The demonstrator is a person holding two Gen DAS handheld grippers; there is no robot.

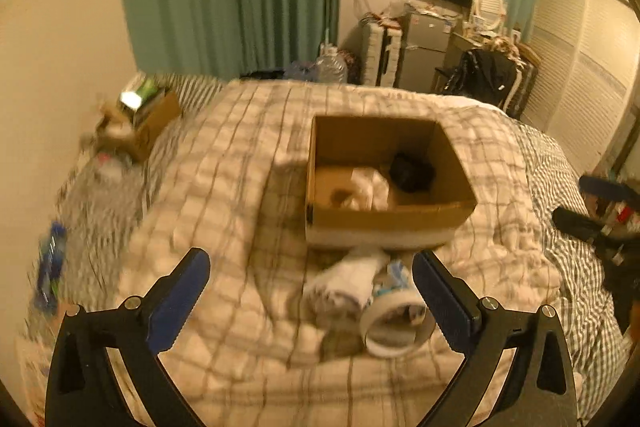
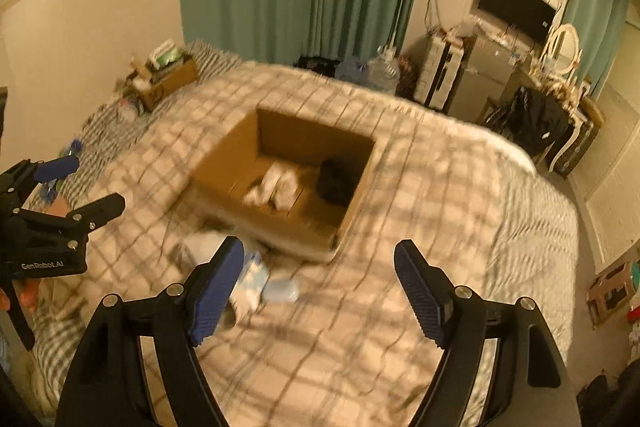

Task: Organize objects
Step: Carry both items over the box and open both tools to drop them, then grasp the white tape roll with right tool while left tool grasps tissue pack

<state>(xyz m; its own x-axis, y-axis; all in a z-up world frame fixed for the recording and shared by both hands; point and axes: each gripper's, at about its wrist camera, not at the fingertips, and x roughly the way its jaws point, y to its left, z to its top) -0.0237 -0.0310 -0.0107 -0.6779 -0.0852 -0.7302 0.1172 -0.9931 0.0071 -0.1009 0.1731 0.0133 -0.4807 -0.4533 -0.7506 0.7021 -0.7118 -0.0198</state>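
Checked bedding (image 1: 224, 187) carried an open cardboard box (image 1: 384, 223) already holding a white cloth (image 1: 370, 189) and a dark item (image 1: 412, 171); a tape roll (image 1: 396, 323) and white bundle (image 1: 348, 283) were left outside, just before it; left gripper (image 1: 310, 303) and right gripper (image 2: 320, 287) were spread wide, nothing held.

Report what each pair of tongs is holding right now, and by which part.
Nothing is held. The left tongs and the right tongs both hang open over the bed, empty.

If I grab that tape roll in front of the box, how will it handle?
The tape roll looks rigid and hollow, so probably light and firm to pinch. It lies on its side on the soft quilt, so it may roll or sink when nudged.
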